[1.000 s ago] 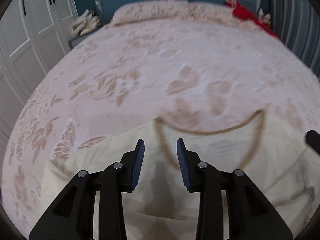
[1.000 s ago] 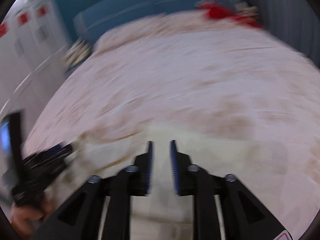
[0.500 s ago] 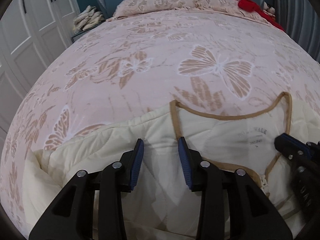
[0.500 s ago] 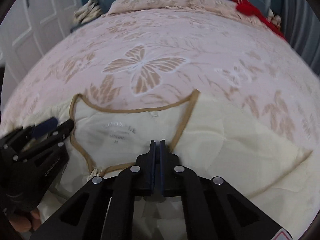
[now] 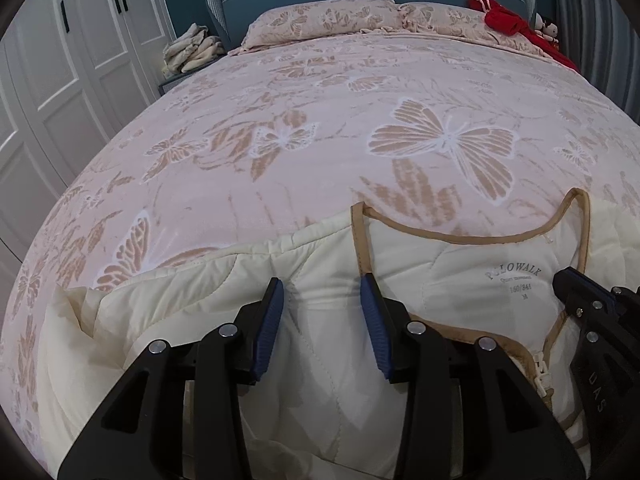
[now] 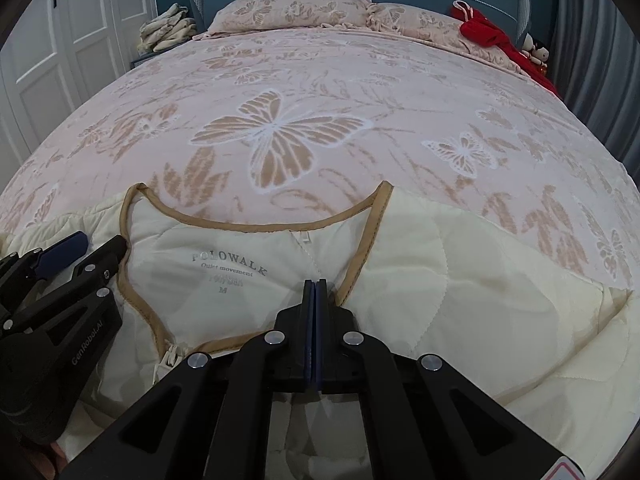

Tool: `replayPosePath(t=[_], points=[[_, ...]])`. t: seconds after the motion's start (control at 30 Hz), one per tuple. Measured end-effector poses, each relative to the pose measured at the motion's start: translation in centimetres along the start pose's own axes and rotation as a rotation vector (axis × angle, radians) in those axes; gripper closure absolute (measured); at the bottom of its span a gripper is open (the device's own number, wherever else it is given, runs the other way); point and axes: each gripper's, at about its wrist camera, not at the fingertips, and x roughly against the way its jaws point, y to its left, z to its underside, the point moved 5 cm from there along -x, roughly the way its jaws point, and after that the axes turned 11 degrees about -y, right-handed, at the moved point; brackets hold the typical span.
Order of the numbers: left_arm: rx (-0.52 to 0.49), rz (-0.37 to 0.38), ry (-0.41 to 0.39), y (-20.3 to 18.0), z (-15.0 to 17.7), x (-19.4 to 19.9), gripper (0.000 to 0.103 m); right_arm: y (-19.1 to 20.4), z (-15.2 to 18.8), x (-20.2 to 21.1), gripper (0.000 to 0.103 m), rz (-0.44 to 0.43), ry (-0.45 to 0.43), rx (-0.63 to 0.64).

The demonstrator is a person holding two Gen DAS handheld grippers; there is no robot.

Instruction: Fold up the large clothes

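Note:
A cream quilted jacket (image 5: pixel 320 312) with tan trim lies flat on the bed, collar and inner label facing up; it also shows in the right wrist view (image 6: pixel 460 280). My left gripper (image 5: pixel 322 292) is open, its blue pads either side of the jacket's left shoulder, just left of the collar trim. My right gripper (image 6: pixel 316 286) is shut over the jacket's right shoulder by the collar trim; whether cloth is pinched between its pads is hidden. Each gripper shows at the edge of the other's view.
The bed has a pink butterfly bedspread (image 5: pixel 360 120) and pillows (image 5: pixel 328 20) at a blue headboard. A red garment (image 5: pixel 516 24) lies at the far right corner. Folded cloths (image 5: pixel 192 48) sit on a nightstand left. White wardrobe doors (image 5: pixel 60 60) stand left.
Both grippers settled over the jacket's shoulders after a fast blurred sweep. The right gripper closed from open to shut. The left gripper stayed open.

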Motion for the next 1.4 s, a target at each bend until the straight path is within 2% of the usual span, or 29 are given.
replayPosePath(t=[0.13,0.23,0.3,0.37,0.4,0.47,0.53,0.6,0.7,0.8,0.9,0.97,1.0,1.03,1.07,1.1,1.17,1.23,1.33,1.4], points=[[-0.019,-0.028,-0.014,-0.2,0.1,0.0,0.063,0.1,0.1,-0.3,0.103,0.000,-0.019,-0.003],[-0.033,-0.052,-0.003,-0.1,-0.3,0.2,0.056,-0.2,-0.2,-0.1,0.103,-0.022,-0.005,-0.028],[0.012,-0.034,0.024,1.0,-0.8,1.5,0.044,-1.0,-0.7,0.9,0.103,-0.060,0.013,-0.077],[0.109,0.009,0.018,2.9,-1.0,4.1,0.042,-2.1,-1.2,4.6,0.088,-0.073,-0.022,-0.148],[0.148,0.040,0.000,3.8,-0.9,6.0,0.041,-2.2,-1.0,6.5,0.087,-0.074,-0.047,-0.141],[0.131,0.052,0.011,4.4,-0.1,8.2,0.041,-1.6,0.1,8.2,0.087,-0.119,-0.019,-0.127],[0.081,0.045,0.060,4.1,1.9,9.5,0.041,-0.6,2.1,8.8,0.087,-0.167,0.044,-0.133],[0.030,0.030,0.080,3.6,3.4,10.2,0.041,0.1,3.6,9.0,0.089,-0.154,0.066,-0.104],[-0.055,0.007,0.063,3.1,5.6,12.0,0.038,0.5,5.1,10.1,0.089,-0.139,0.075,-0.067],[-0.063,0.022,0.066,3.7,7.1,13.7,0.036,-0.1,5.7,12.0,0.090,-0.145,0.096,-0.093],[0.000,0.038,0.093,5.4,8.4,16.3,0.035,-1.5,6.6,15.6,0.087,-0.142,0.077,-0.121],[0.045,0.027,0.091,6.6,9.0,18.3,0.035,-2.4,7.4,18.1,0.078,-0.115,0.056,-0.128],[0.080,0.030,0.077,7.3,9.1,19.7,0.035,-3.1,7.8,19.6,0.077,-0.103,0.043,-0.138],[0.112,0.039,0.060,7.9,9.1,21.0,0.035,-3.8,8.4,21.4,0.070,-0.105,0.024,-0.158],[0.135,0.045,0.045,8.3,9.2,22.2,0.032,-4.4,9.1,22.8,0.061,-0.108,0.017,-0.161],[0.145,0.045,0.029,8.7,9.3,23.6,0.026,-4.9,9.9,24.1,0.056,-0.097,0.015,-0.147],[0.125,0.036,0.022,9.0,9.8,25.2,0.024,-6.4,11.3,25.9,0.043,-0.056,-0.001,-0.144],[0.092,0.017,0.035,8.9,10.7,25.7,0.024,-8.3,12.6,26.8,0.035,-0.026,0.000,-0.199],[0.117,0.007,0.103,8.9,12.0,24.5,0.024,-10.2,13.9,24.8,0.035,-0.031,0.072,-0.310],[0.138,-0.009,0.138,8.8,12.5,23.5,0.025,-10.4,14.5,23.2,0.055,-0.072,0.119,-0.353]])
